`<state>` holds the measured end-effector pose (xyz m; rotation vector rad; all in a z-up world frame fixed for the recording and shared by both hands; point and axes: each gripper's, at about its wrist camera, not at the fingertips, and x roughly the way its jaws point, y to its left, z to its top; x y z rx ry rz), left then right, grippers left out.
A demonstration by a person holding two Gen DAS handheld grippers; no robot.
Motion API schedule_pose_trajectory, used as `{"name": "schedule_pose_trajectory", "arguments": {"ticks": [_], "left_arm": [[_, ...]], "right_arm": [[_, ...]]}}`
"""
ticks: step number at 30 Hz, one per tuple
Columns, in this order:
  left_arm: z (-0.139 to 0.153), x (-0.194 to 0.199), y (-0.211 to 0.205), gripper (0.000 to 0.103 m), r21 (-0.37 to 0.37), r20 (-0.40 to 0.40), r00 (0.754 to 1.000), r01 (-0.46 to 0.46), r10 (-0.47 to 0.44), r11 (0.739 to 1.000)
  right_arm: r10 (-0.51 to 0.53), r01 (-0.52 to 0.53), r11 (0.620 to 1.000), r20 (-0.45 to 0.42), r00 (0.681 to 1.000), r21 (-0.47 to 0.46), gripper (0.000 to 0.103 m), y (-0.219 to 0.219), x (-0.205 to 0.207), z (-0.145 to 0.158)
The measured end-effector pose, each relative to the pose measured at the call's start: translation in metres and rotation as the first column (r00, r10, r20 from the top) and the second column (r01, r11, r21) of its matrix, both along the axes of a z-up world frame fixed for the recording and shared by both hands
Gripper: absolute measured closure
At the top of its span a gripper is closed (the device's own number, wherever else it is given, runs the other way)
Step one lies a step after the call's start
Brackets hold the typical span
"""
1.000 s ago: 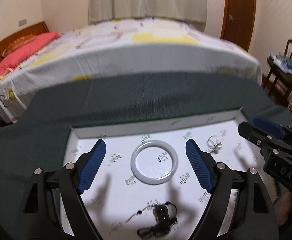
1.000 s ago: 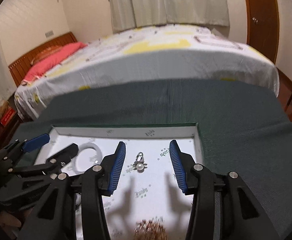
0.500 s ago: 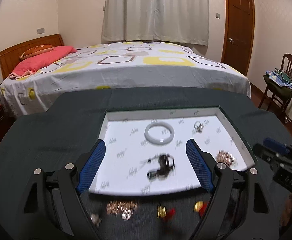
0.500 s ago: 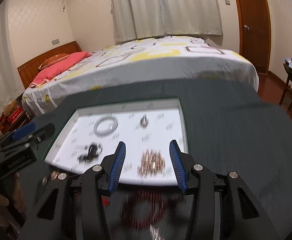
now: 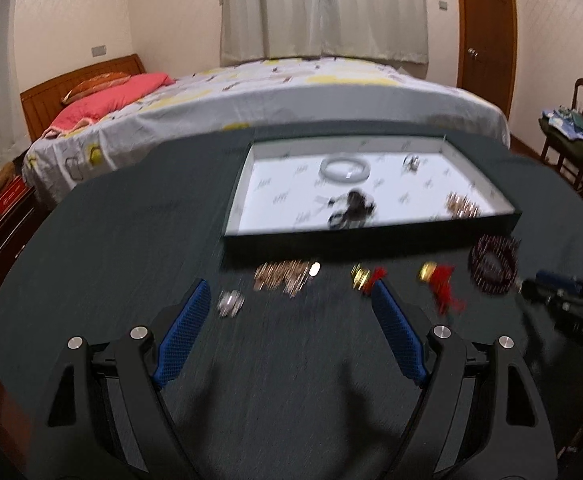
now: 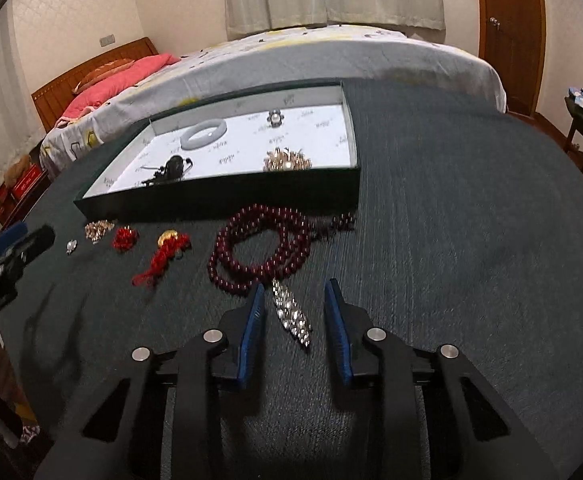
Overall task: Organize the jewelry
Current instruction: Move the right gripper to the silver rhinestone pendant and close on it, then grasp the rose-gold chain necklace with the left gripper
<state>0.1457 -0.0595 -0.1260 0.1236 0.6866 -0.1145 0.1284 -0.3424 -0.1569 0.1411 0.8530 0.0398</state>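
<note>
Through my left wrist camera, my left gripper (image 5: pixel 287 300) hangs over the dark table (image 5: pixel 131 240) with its jaws spread wide and nothing between them. Just ahead of my fingertips lies a blurred row of pieces on the cloth: a small silver piece (image 5: pixel 230 303), a gold chain heap (image 5: pixel 285 274), two red tassel charms (image 5: pixel 365 276) (image 5: pixel 441 280) and a dark red bead necklace (image 5: pixel 493 266). Beyond them sits the tray (image 5: pixel 371 238) with its white lining, holding a pale bangle (image 5: pixel 345 168), a small ring (image 5: pixel 411 163), a black piece (image 5: pixel 351 210) and a gold cluster (image 5: pixel 461 206). My right gripper (image 5: pixel 563 292) pokes in at the right edge.

Through my right wrist camera, my right gripper (image 6: pixel 291 292) has its jaws closing, not yet clenched. A sparkly crystal piece (image 6: pixel 291 314) lies on the table (image 6: pixel 451 200) between my fingers, and neither pad touches it. The bead necklace (image 6: pixel 263 248) is coiled just ahead, touching the crystal piece's far end. Left of it are the tassel charms (image 6: pixel 167 250) (image 6: pixel 125 238), the gold chain heap (image 6: pixel 98 230) and the silver piece (image 6: pixel 70 245). The tray (image 6: pixel 219 200) stands behind, with the bangle (image 6: pixel 203 133), ring (image 6: pixel 275 119), black piece (image 6: pixel 171 168) and gold cluster (image 6: pixel 287 162) inside. My left gripper (image 6: pixel 11 248) shows at the left edge.
</note>
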Motion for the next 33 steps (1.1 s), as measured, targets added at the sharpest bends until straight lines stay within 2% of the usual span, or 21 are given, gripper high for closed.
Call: {"name": "schedule_pose_trajectory", "arguments": {"ticks": [4, 11, 14, 19, 24, 28, 33], "left_arm": [[-0.007, -0.003, 0.012, 0.022, -0.009, -0.032, 0.999, -0.029, 0.028, 1.000], [-0.008, -0.008, 0.010, 0.022, -0.004, -0.019, 1.000, -0.015, 0.015, 1.000], [-0.010, -0.007, 0.008, 0.022, -0.006, -0.028, 1.000, -0.013, 0.012, 1.000], [-0.010, -0.004, 0.012, 0.022, -0.003, -0.031, 0.999, -0.026, 0.026, 1.000], [-0.015, 0.004, 0.028, 0.022, -0.002, -0.050, 0.996, -0.070, 0.070, 0.998], [-0.017, 0.012, 0.039, 0.023, -0.030, -0.077, 0.992, -0.102, 0.099, 0.994], [-0.013, 0.028, 0.028, 0.025, -0.030, -0.063, 0.995, -0.075, 0.073, 0.997]], "right_arm": [[0.004, -0.004, 1.000, -0.002, 1.000, -0.016, 0.078, 0.004, -0.001, -0.003], [0.023, -0.024, 0.998, -0.007, 1.000, -0.062, 0.088, 0.011, -0.008, -0.002], [0.029, -0.029, 0.996, -0.003, 1.000, -0.089, 0.089, 0.016, -0.011, -0.002], [0.017, -0.016, 0.997, 0.009, 1.000, -0.077, 0.090, 0.012, -0.013, 0.002], [-0.001, 0.003, 0.998, 0.031, 1.000, -0.068, 0.090, 0.005, -0.012, 0.011], [-0.010, 0.011, 0.999, 0.031, 0.999, -0.051, 0.090, 0.001, -0.011, 0.012], [-0.013, 0.014, 0.999, 0.023, 1.000, -0.041, 0.090, -0.001, -0.007, 0.010]]}}
